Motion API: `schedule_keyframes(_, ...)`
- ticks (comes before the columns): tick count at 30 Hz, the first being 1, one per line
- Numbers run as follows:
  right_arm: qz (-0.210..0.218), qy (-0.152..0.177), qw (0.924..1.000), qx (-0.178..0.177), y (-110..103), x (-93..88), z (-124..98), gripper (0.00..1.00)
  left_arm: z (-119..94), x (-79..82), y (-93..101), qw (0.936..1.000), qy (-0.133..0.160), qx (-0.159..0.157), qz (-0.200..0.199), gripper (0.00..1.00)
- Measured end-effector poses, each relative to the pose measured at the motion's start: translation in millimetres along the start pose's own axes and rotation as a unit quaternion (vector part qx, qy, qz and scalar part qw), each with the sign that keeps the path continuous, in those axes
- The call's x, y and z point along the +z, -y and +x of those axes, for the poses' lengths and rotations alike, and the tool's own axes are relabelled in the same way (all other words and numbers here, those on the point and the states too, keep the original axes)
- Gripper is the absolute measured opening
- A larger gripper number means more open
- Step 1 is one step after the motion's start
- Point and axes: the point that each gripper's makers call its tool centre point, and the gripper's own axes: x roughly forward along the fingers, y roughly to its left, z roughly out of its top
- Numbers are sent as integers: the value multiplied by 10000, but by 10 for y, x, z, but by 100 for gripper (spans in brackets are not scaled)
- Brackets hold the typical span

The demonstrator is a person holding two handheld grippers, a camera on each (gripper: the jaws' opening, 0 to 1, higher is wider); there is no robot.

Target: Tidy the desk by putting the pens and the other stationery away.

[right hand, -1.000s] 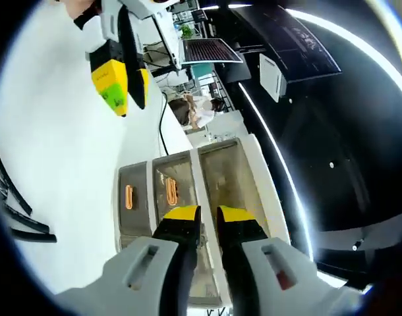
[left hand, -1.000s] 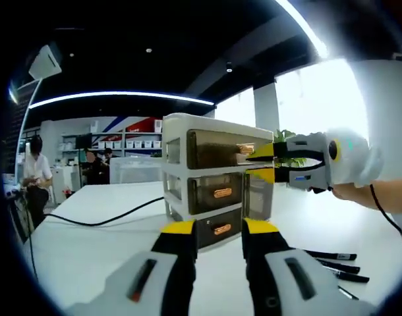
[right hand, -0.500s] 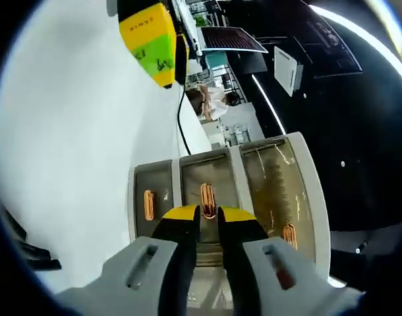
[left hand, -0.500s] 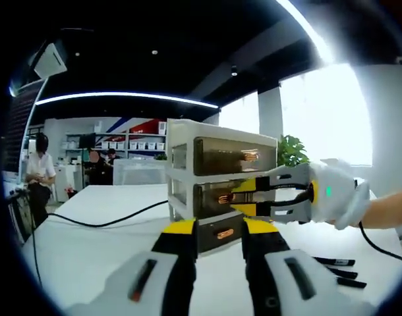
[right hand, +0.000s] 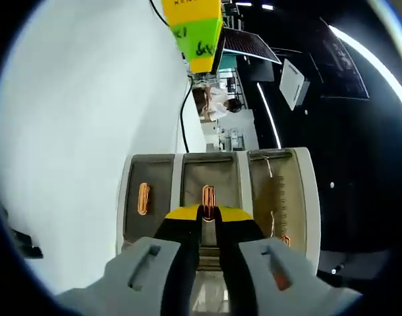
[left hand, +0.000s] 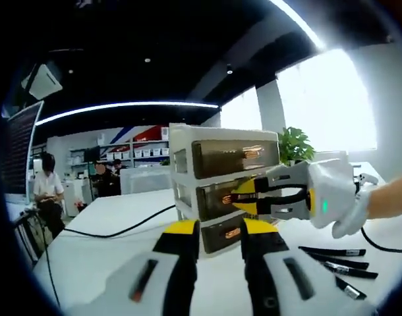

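A white three-drawer unit (left hand: 217, 187) stands on the white desk (left hand: 102, 260), its smoked drawers carrying copper handles. My right gripper (left hand: 235, 196) reaches in from the right, its yellow tips closed on the middle drawer's handle (left hand: 227, 198). In the right gripper view the unit (right hand: 214, 191) appears rolled sideways, and my right gripper (right hand: 208, 212) pinches the middle handle (right hand: 207, 196). My left gripper (left hand: 219, 228) hovers in front of the bottom drawer, open and holding nothing; it also hangs at the top as my left gripper (right hand: 200, 39). Several black pens (left hand: 336, 260) lie on the desk to the right.
A black cable (left hand: 122, 230) runs across the desk to the left of the unit. People (left hand: 48, 191) stand at shelves far behind on the left, beside a dark monitor (left hand: 20, 151). A plant (left hand: 294, 141) stands behind the unit. A pen tip (right hand: 20, 242) shows at the left edge.
My right gripper has come down from the top drawer's level to the middle drawer and closed in on its handle. My left gripper has stayed in front of the unit.
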Motion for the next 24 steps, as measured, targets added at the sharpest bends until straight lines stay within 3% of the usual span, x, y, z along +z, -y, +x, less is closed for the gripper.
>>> schedule_keyframes(3, 11, 0, 10000, -13, 10, 2, -30, 11, 9, -9, 56, 9996, 6, -183, -234, 26)
schedule_keyframes(9, 67, 82, 9999, -9, 4, 68, -156, 11, 9, -36, 25, 9998, -102, -116, -133, 26)
schedule_keyframes(15, 276, 184, 9994, 103, -1, 125, -321, 11, 0, -12, 17, 9998, -70, -114, -175, 26)
schedule_keyframes(24, 249, 295, 9992, 134, -13, 262, -610, 11, -1, -46, 14, 9993, -130, -162, -324, 26)
